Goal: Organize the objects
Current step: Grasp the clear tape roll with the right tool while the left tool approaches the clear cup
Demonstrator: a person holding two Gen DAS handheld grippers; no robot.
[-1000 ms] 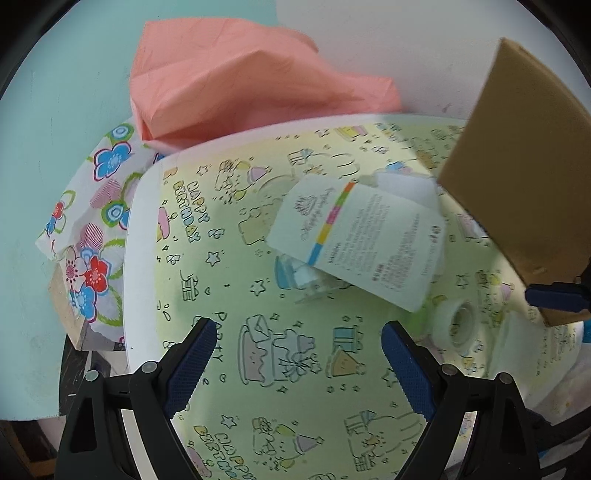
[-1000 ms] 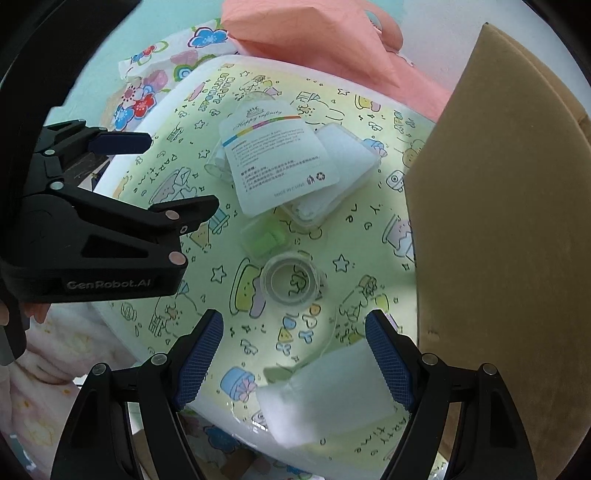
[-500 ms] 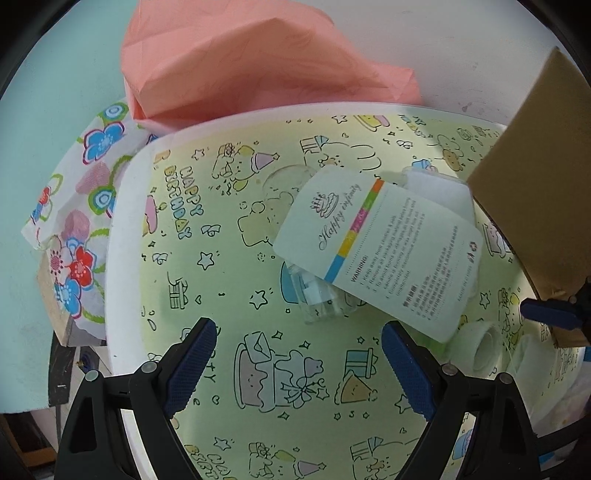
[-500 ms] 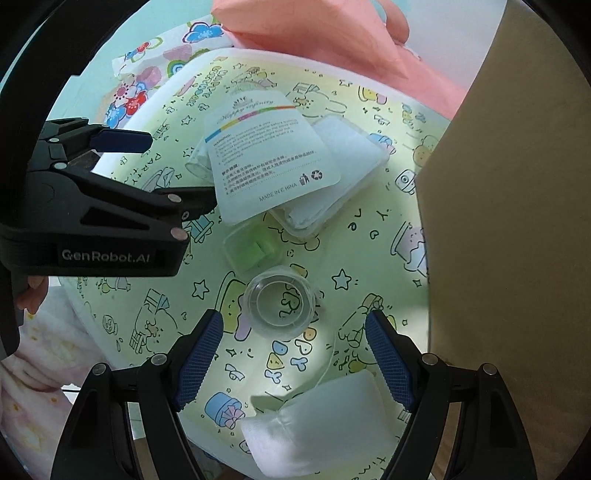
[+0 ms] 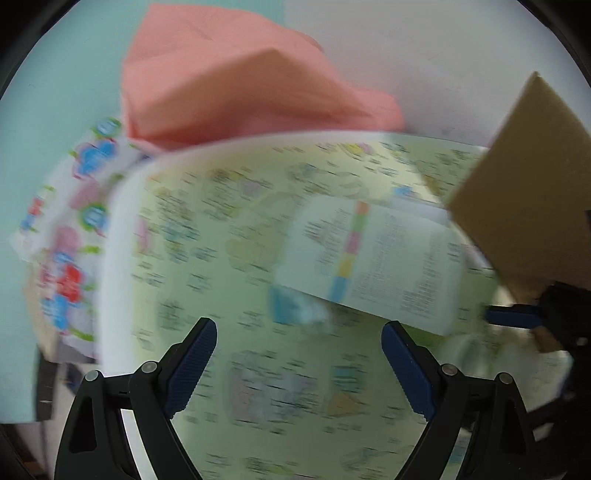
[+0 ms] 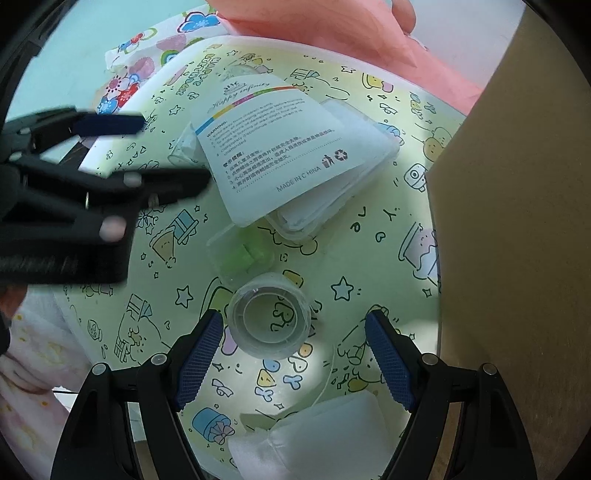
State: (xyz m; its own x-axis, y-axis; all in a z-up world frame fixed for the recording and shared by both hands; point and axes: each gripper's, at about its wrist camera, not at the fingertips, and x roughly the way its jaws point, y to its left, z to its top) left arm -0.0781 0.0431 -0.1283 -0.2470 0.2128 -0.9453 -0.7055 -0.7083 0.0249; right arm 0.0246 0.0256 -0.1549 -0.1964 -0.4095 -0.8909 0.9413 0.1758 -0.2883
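A clear tape roll [image 6: 267, 319] lies on the yellow birthday-print sheet [image 6: 369, 258]. My right gripper [image 6: 293, 321] hangs open over it, and the roll sits between the fingers, close to the left pad. Beyond the roll are a small clear box with green pieces [image 6: 243, 254], a clear box of white tissue [image 6: 343, 184] and a white printed card packet [image 6: 273, 147] resting on it. My left gripper [image 6: 177, 151] comes in from the left, open and empty. In the blurred left wrist view it [image 5: 299, 326] hovers above the sheet [image 5: 221, 258], just short of the card packet [image 5: 388, 258].
A brown cardboard flap [image 6: 517, 221] stands along the right side. Crumpled pink paper [image 6: 314, 29] and floral paper [image 6: 125, 74] lie at the back. A white plastic packet [image 6: 314, 435] sits at the sheet's near edge. A pink patterned cloth [image 6: 33, 369] lies at lower left.
My right gripper has sunk toward the sheet and the tape roll now lies between its fingers. The left wrist view has turned blurry, with the card packet shifted right.
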